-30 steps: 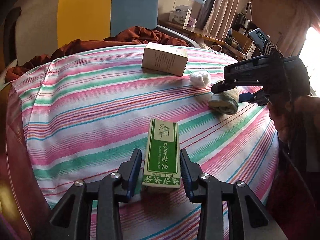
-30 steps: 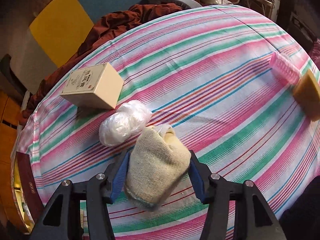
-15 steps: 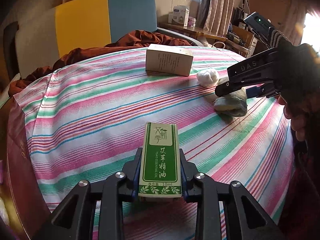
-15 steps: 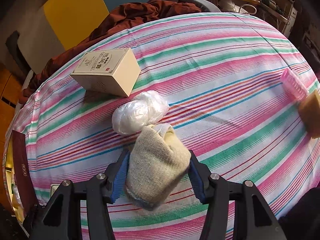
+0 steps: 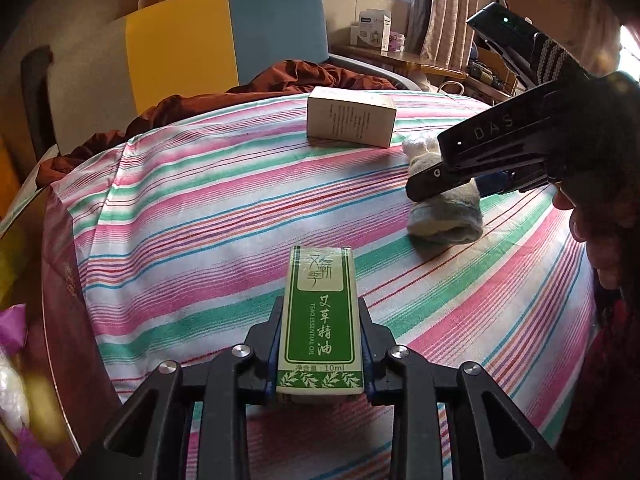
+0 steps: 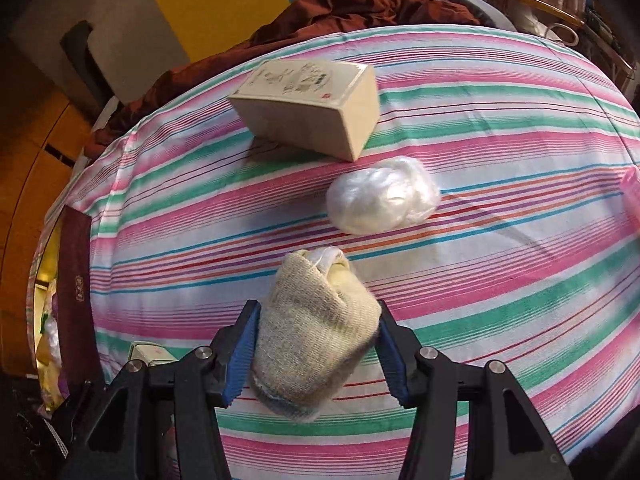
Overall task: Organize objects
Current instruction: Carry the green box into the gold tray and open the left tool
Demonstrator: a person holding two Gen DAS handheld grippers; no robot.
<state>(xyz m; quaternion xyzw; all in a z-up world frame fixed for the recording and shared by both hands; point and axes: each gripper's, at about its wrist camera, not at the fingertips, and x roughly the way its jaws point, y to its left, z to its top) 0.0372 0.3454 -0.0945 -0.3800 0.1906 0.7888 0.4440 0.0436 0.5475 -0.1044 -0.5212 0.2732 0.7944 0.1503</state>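
Left gripper [image 5: 320,344] first: in the left wrist view it's clamped on a tall green essential oil box [image 5: 320,320], both pads pressed flat to its sides, label facing the camera. It sits near the front edge of a table with a striped tablecloth [image 5: 208,216]. Can't tell whether the box's base touches the cloth. Further back a cream box [image 5: 351,122] lies on its long side, and just right of it a white plastic wad [image 5: 418,146] peeks out behind the right gripper [image 5: 444,190]. That one comes in from the right, squeezing a rolled sock [image 5: 444,220] whose lower end looks to rest on the cloth. A yellow and blue chair [image 5: 224,40] stands behind the table with a rust-brown blanket [image 5: 304,78] bunched in front of it.

Right wrist view now: the gripper [image 6: 316,354] has its blue pads closed on the sock [image 6: 316,340], which bulges out between them, open cuff pointing away from the camera. Past it, apart from the sock, is the plastic wad [image 6: 382,200], and beyond that, close by but not touching, the cream box [image 6: 308,108], printed face up. Tablecloth [image 6: 500,280] fills most of the frame; a bit of the green box [image 6: 150,354] shows low on the left
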